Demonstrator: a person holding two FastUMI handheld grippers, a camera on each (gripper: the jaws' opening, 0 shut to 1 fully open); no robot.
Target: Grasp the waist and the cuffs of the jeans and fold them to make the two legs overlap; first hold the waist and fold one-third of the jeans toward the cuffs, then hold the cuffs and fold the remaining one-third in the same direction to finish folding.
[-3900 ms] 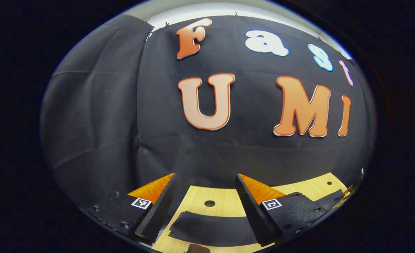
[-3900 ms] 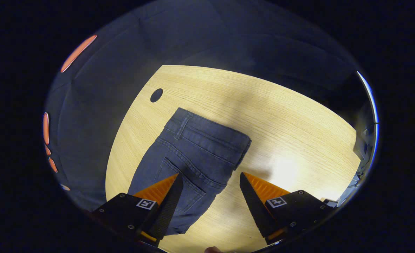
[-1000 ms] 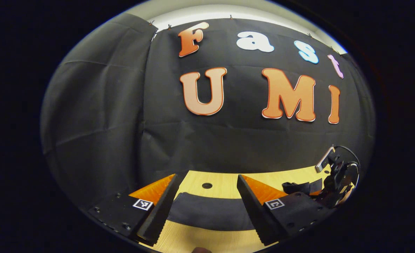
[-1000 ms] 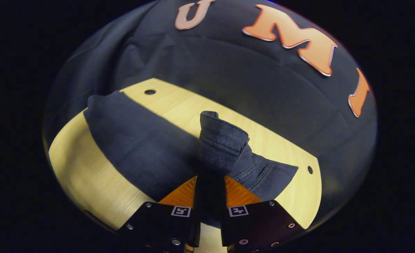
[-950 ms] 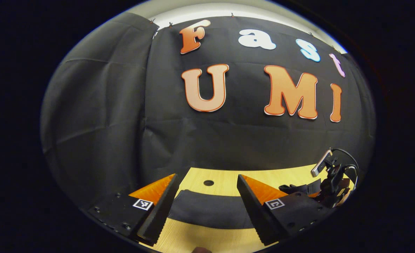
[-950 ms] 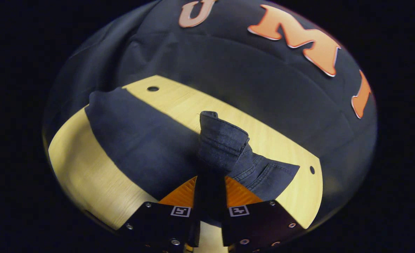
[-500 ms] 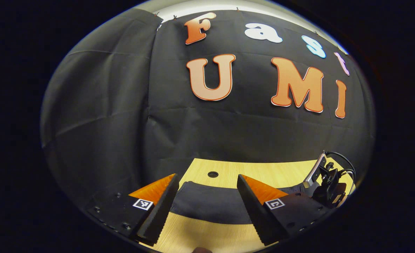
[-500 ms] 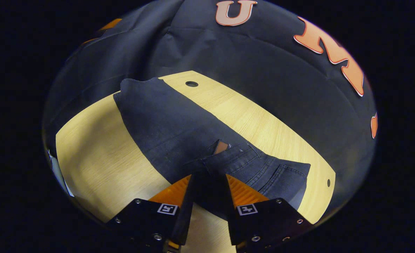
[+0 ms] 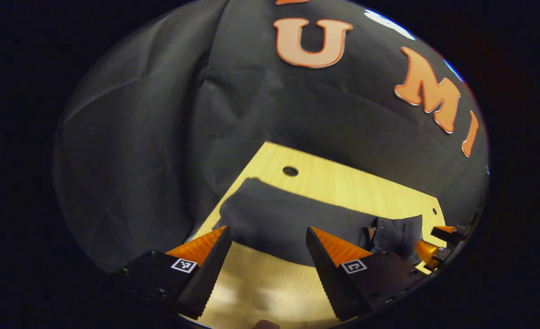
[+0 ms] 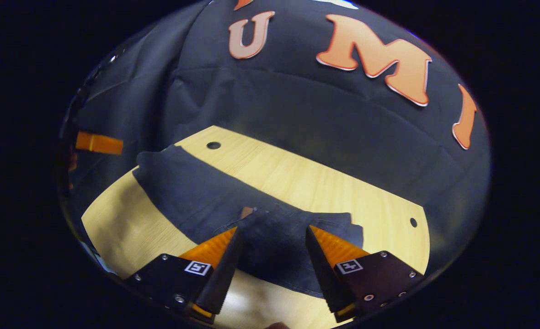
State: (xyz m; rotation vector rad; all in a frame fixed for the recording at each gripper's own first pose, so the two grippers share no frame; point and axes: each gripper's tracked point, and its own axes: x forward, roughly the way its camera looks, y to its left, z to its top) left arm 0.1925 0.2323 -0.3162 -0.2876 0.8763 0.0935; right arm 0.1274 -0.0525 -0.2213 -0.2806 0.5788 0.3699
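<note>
Nothing I can read on the jeans or the table — my tongs carry small square coded markers, but those seem to be patterns, not words or numbers.

Matt denim jeans (stitched seams) on smooth wood-grain table

Left tool and right tool: black bodies showing small screws, each carrying square black-and-white markers, fingers tapering to ridged wedges.
</note>
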